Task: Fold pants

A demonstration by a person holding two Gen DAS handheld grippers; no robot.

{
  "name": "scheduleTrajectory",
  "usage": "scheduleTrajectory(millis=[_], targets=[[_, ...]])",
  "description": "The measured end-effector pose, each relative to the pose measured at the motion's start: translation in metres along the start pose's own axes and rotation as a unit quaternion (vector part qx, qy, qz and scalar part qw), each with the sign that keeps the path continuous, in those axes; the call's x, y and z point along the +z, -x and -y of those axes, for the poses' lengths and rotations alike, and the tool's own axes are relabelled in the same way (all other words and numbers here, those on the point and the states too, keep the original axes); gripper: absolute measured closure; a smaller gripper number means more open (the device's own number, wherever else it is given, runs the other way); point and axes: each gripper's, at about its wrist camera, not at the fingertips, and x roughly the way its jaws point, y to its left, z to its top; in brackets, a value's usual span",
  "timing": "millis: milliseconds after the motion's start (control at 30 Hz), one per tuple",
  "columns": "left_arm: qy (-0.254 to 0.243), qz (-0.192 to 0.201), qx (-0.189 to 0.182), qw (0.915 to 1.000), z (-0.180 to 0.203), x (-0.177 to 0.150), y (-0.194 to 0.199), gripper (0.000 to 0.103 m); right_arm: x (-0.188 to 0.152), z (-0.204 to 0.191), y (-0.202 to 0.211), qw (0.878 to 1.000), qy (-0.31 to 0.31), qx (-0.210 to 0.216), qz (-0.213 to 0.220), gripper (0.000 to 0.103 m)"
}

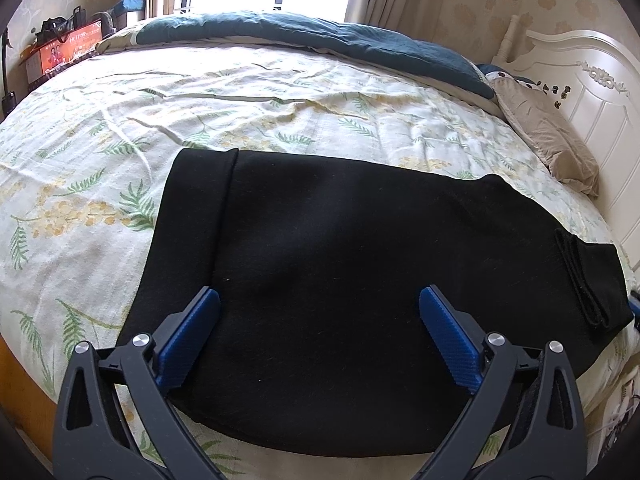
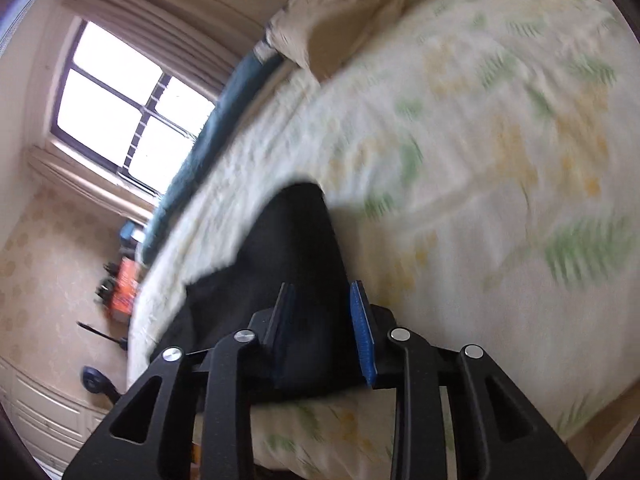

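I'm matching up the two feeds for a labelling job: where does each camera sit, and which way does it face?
Left wrist: on the left gripper, looking down across black pants toward the window; open fingers show.
Right wrist: on the right gripper, rolled sideways, blurred; fingers pinch a pants fold.
Shared: pants, floral bed, window.

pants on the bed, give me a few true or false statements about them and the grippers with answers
1. The pants are black. True.
2. The left gripper is clamped on the pants. False: its jaws stand wide open above the fabric.
3. The right gripper has black fabric between its fingers. True.
4. The pants lie on a bare wooden floor. False: they lie on a floral bedsheet.
5. A tan pillow sits near the white headboard. True.
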Motion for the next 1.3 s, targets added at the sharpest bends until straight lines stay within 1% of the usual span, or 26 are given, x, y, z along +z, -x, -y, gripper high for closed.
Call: scheduleTrajectory(millis=[33,100,133,233,267,300,433,567,767,833,900,967,1033,1067,1100,1167,1267,1300], targets=[[-0.001,0.000,0.000,1.0000,0.000,0.000,0.000,0.003,0.009,0.000,-0.003,1.000,-0.001,0.009,-0.003,0.070],[-0.002,0.001,0.000,1.0000,0.001,-0.001,-0.001,0.003,0.029,-0.003,-0.016,1.000,0.007,0.011,-0.011,0.063],[-0.004,0.001,0.001,1.0000,0.001,-0.001,-0.001,0.003,0.039,-0.004,-0.027,1.000,0.008,0.009,-0.020,0.063],[-0.006,0.002,0.002,1.0000,0.002,-0.002,-0.001,0.003,0.056,-0.002,-0.051,0.999,0.001,0.007,-0.036,0.063],[-0.006,0.002,0.002,1.0000,0.002,-0.002,-0.001,0.003,0.059,-0.001,-0.058,0.999,0.002,0.003,-0.041,0.063],[-0.006,0.002,0.002,1.0000,0.002,-0.002,-0.001,0.003,0.063,-0.001,-0.068,0.999,0.004,-0.011,-0.046,0.063],[-0.007,0.002,0.002,1.0000,0.002,-0.003,-0.001,0.003,0.061,0.004,-0.083,0.998,-0.001,-0.040,-0.058,0.065],[-0.009,0.003,0.003,1.0000,0.002,-0.003,0.000,0.003,0.053,-0.002,-0.084,0.996,0.022,-0.071,-0.054,0.068],[-0.009,0.003,0.004,0.9999,0.002,-0.004,0.000,0.003,0.051,-0.004,-0.084,0.996,0.030,-0.074,-0.048,0.067],[-0.009,0.003,0.003,0.9999,0.002,-0.004,0.000,0.003,0.051,-0.014,-0.078,0.995,0.033,-0.089,-0.042,0.066],[-0.009,0.003,0.003,0.9999,0.002,-0.004,0.000,0.003,0.049,-0.036,-0.066,0.990,0.063,-0.123,-0.016,0.065],[-0.009,0.003,0.003,0.9999,0.003,-0.004,0.000,0.003,0.039,-0.071,-0.055,0.980,0.118,-0.159,0.007,0.065],[-0.010,0.003,0.003,0.9999,0.003,-0.004,0.000,0.003,0.027,-0.098,-0.051,0.976,0.151,-0.155,0.014,0.062],[-0.009,0.003,0.003,0.9999,0.003,-0.004,0.000,0.003,0.015,-0.115,-0.051,0.974,0.171,-0.146,0.015,0.054],[-0.009,0.003,0.003,0.9999,0.003,-0.004,0.000,0.003,0.008,-0.124,-0.053,0.973,0.182,-0.141,0.013,0.044],[-0.010,0.003,0.003,0.9999,0.003,-0.005,0.001,0.003,-0.012,-0.143,-0.062,0.968,0.209,-0.136,0.003,0.042],[-0.009,0.003,0.002,1.0000,0.003,-0.005,0.001,0.003,-0.047,-0.165,-0.083,0.960,0.243,-0.136,-0.025,0.042],[-0.009,0.003,0.001,1.0000,0.003,-0.005,0.001,0.003,-0.060,-0.171,-0.093,0.958,0.251,-0.129,-0.038,0.042]])
